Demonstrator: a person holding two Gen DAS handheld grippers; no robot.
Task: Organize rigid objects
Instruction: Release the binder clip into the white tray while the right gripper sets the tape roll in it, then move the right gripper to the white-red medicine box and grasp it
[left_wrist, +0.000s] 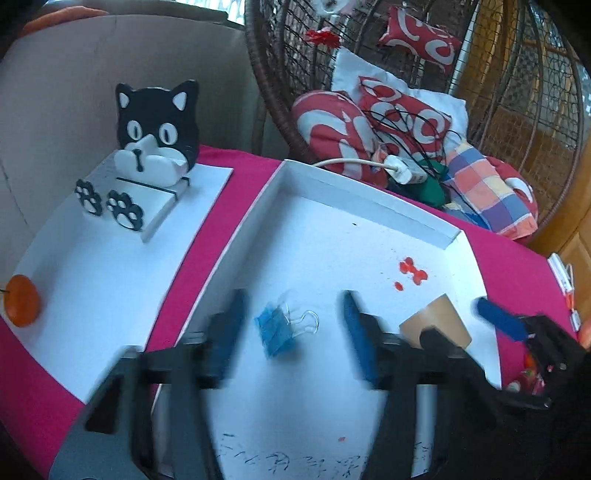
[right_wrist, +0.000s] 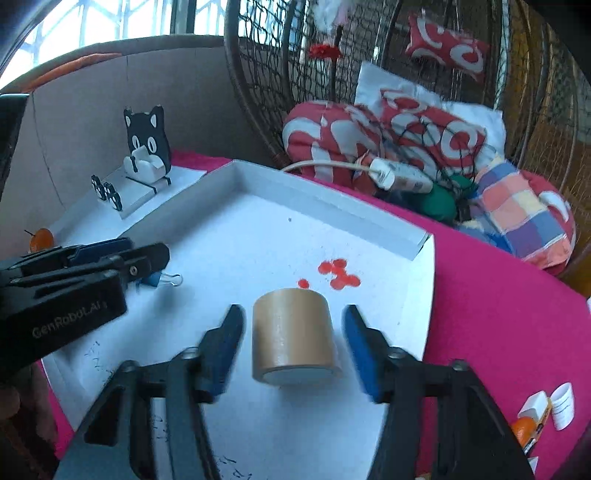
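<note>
Left gripper (left_wrist: 293, 332) fingers spread, blue clip (left_wrist: 279, 328) on the white tray (left_wrist: 369, 195) between them, untouched. Right gripper (right_wrist: 293, 343) fingers also apart, straddling the tan roll (right_wrist: 293, 332) standing on the tray, gaps on both sides. Only the left view shows the clip whole; in the right view the left gripper body half hides it. "GenRoboLAI" or similar on that body, blurred. Scribbles on the tray's near edge are unreadable. Red blobs (right_wrist: 338, 275) sit past the roll. Cat stand (left_wrist: 155, 129) and orange ball (left_wrist: 22, 301) are left on a white sheet over the pink surface (left_wrist: 207, 258).
</note>
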